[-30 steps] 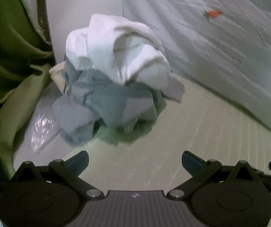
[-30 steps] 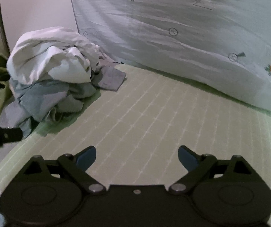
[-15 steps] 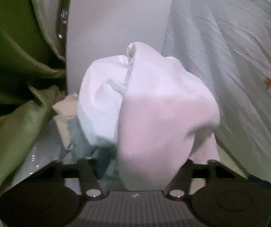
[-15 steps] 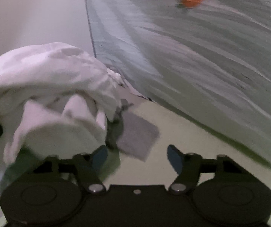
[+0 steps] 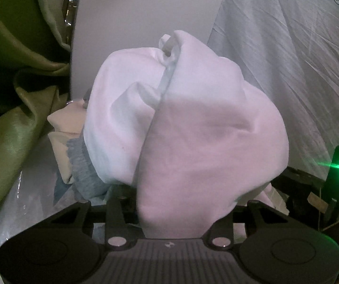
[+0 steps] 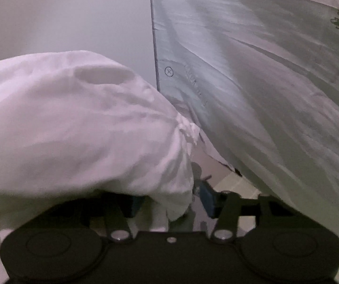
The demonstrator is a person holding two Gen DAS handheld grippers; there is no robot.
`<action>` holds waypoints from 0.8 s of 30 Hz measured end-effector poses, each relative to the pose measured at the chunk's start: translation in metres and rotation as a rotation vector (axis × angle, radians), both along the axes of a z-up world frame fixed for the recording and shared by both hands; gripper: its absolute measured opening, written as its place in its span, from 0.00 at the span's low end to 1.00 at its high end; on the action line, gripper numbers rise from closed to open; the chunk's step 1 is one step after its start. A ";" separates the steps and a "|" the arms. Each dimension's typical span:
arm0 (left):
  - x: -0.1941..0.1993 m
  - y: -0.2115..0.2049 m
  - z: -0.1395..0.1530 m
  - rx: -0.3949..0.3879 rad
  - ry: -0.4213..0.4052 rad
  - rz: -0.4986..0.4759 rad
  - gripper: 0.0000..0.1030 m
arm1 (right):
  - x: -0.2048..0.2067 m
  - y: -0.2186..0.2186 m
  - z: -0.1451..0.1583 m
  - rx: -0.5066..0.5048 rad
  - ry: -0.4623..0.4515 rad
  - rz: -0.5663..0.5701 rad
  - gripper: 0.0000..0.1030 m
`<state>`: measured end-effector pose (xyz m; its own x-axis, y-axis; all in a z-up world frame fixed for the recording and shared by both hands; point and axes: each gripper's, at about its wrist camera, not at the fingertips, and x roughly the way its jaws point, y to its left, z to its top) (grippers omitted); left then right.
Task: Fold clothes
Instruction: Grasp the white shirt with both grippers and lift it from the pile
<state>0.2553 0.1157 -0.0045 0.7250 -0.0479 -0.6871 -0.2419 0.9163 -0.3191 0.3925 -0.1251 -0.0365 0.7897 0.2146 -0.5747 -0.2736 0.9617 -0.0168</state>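
The step in hand is judged to be the taking of one garment from the heap, ahead of any folding. A crumpled white cotton garment (image 5: 193,130) is being presented at the top of a pile of clothes, above a grey knitted piece with a ribbed cuff (image 5: 84,165) and a cream cloth (image 5: 63,123). In the left wrist view the white garment is lying directly between and over the arms of the left hand-held gripper (image 5: 171,203); its fingertips are being hidden by the fabric, the arms appear drawn inward, and whether cloth is being pinched cannot be told. In the right wrist view the same garment (image 6: 79,127) is covering the left finger of the right hand-held gripper (image 6: 171,203), a fold is hanging in the gap, and the blue pad of the right finger (image 6: 207,198) is being seen just beside that fold; whether it is pressed closed cannot be told. The pile is resting near a pale wall (image 5: 145,11), beside a green satin drape (image 5: 15,94) and a pale quilt printed with carrots (image 6: 275,94). The next move is judged to call for a secure pinch by both grippers, then a lift clear of the grey piece so that it is not dragged along.
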 end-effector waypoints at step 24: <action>-0.122 -0.162 0.056 0.146 -0.154 -0.521 0.18 | -0.318 -0.162 0.073 -0.375 -0.379 -0.559 0.10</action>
